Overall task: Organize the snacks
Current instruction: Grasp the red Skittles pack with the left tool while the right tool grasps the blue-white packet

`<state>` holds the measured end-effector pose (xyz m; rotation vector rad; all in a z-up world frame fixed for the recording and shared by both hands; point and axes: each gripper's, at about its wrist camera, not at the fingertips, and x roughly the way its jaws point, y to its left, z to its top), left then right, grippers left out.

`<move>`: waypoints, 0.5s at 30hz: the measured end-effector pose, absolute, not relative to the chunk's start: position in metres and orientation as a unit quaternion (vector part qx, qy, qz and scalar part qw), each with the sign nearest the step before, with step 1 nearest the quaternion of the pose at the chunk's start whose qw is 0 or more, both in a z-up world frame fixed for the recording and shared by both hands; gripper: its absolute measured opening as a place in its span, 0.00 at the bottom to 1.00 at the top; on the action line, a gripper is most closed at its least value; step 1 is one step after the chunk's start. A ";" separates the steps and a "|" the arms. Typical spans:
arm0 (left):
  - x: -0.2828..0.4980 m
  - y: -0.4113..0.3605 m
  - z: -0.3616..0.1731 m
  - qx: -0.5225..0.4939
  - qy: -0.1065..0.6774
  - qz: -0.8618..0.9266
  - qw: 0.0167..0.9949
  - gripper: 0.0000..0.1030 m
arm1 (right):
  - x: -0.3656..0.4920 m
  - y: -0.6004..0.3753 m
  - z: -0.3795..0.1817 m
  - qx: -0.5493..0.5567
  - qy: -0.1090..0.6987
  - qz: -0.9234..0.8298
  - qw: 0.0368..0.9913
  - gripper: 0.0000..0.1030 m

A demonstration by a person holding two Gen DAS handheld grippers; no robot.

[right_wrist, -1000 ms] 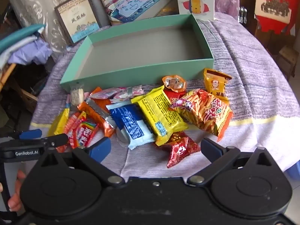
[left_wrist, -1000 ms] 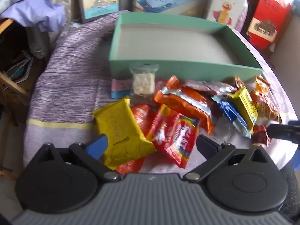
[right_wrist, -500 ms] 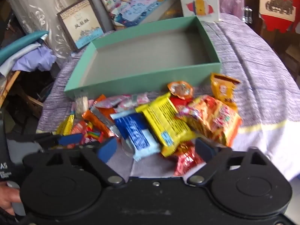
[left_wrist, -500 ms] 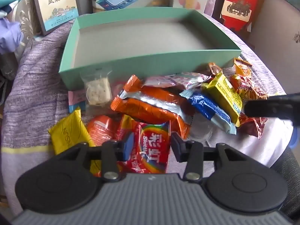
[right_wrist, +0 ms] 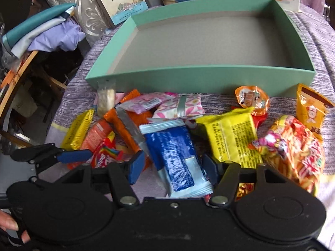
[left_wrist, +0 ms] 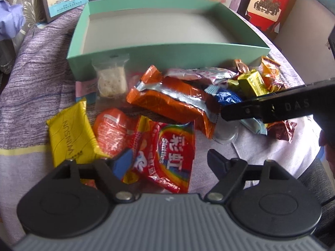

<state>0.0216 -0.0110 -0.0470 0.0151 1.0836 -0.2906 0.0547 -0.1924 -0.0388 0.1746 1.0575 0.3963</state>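
Snacks: loose heap at 6 o'clock of the empty teal box (right_wrist: 201, 77). Your right hand-held gripper (right_wrist: 172, 168) straddles the blue packet (right_wrist: 175, 156), jaws apart; left hand-held gripper (left_wrist: 169, 161) gapes over the Skittles bag (left_wrist: 169, 152). Close squarely mid-packet, then lift clear of neighbours.

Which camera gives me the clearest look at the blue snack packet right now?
The right wrist view: the blue snack packet lies front and centre between the open jaws of the right gripper, nearly its whole face visible. In the left wrist view only a small part of it shows, behind the orange wrapper and the other gripper's arm.
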 end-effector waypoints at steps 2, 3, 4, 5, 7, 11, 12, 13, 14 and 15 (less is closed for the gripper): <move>0.024 -0.014 -0.050 0.009 0.512 -0.140 0.848 0.72 | 0.058 -0.195 -0.043 0.088 0.508 0.189 0.836 0.60; 0.025 -0.015 -0.050 0.010 0.511 -0.141 0.848 0.58 | 0.059 -0.196 -0.044 0.090 0.512 0.190 0.833 0.60; 0.026 -0.016 -0.051 0.013 0.512 -0.141 0.848 0.49 | 0.060 -0.197 -0.045 0.089 0.513 0.191 0.832 0.60; 0.026 -0.016 -0.051 0.012 0.512 -0.143 0.847 0.47 | 0.061 -0.196 -0.047 0.084 0.514 0.193 0.832 0.60; 0.027 -0.012 -0.050 0.002 0.512 -0.147 0.846 0.45 | 0.062 -0.193 -0.046 0.071 0.518 0.193 0.830 0.57; 0.028 0.002 -0.052 -0.023 0.519 -0.146 0.842 0.46 | 0.057 -0.192 -0.039 0.077 0.525 0.199 0.824 0.40; 0.028 0.006 -0.053 -0.027 0.521 -0.142 0.841 0.47 | 0.054 -0.191 -0.037 0.074 0.523 0.200 0.825 0.36; 0.028 0.009 -0.054 -0.035 0.522 -0.141 0.840 0.48 | 0.053 -0.188 -0.037 0.071 0.522 0.200 0.826 0.34; 0.028 0.010 -0.054 -0.041 0.522 -0.142 0.840 0.49 | 0.052 -0.187 -0.038 0.074 0.524 0.198 0.825 0.34; 0.030 0.011 -0.054 -0.044 0.523 -0.142 0.839 0.49 | 0.052 -0.187 -0.039 0.076 0.527 0.198 0.823 0.34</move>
